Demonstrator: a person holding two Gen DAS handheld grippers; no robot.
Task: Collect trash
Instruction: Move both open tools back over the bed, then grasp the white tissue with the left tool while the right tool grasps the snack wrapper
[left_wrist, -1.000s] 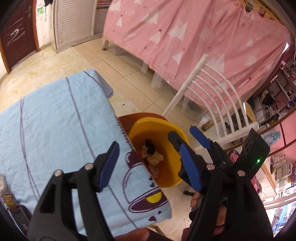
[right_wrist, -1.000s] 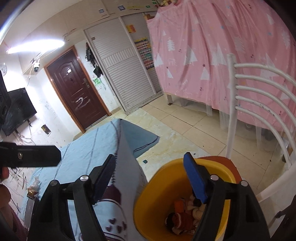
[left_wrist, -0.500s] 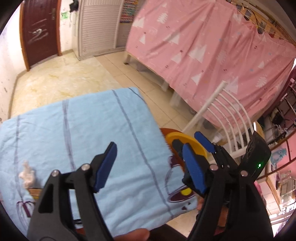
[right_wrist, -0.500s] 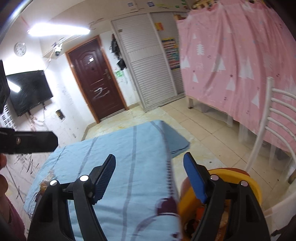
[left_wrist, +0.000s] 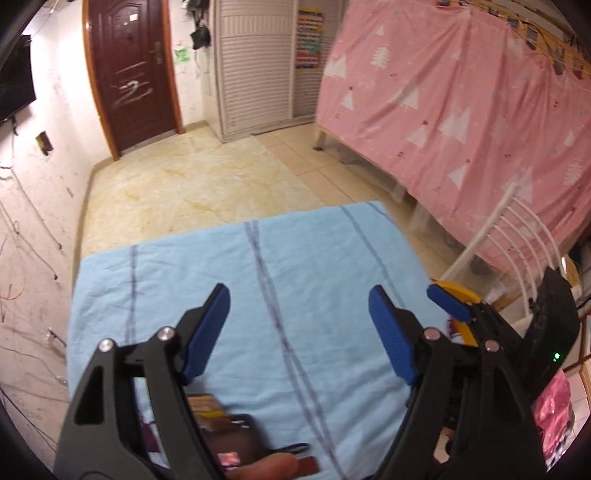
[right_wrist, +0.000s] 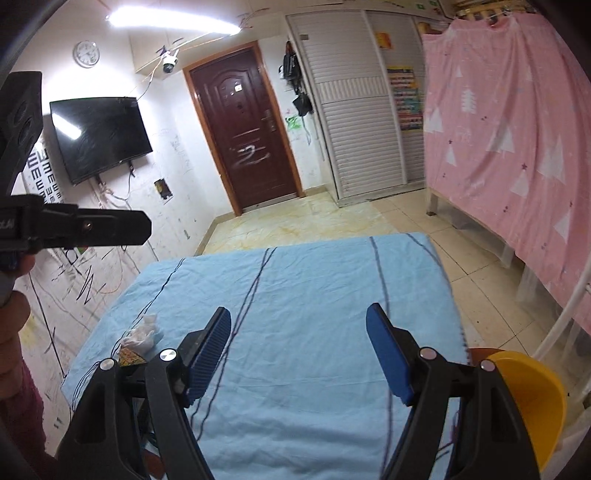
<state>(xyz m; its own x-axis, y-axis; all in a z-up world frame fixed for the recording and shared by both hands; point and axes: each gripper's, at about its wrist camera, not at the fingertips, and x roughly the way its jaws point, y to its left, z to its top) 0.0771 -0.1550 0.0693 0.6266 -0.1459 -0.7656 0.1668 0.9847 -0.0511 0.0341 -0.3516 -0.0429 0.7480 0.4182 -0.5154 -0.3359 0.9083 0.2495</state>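
Both tools hang empty over the blue cloth (right_wrist: 314, 295): the left gripper (left_wrist: 299, 328) has its jaws opening with nothing between them, and the right gripper (right_wrist: 299, 350) stands wide apart, holding nothing. The crumpled tissue (right_wrist: 142, 334) lies near the cloth's left edge beside a patterned wrapper (right_wrist: 129, 356), so the nearer left tool should probably descend squarely over it and pinch the wad. The yellow bin (right_wrist: 532, 402) waits off the right corner, with the white chair (left_wrist: 517, 240) close behind it and dark clutter (left_wrist: 236, 435) at the near edge to avoid.

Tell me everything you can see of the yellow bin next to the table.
The yellow bin looks like smooth plastic, open-topped with a rounded rim. It stands beside the right edge of the blue tablecloth, lower than the tabletop, with an orange-brown rim showing behind it. The right tool hides part of it, and nothing touches it. Its contents are out of sight.
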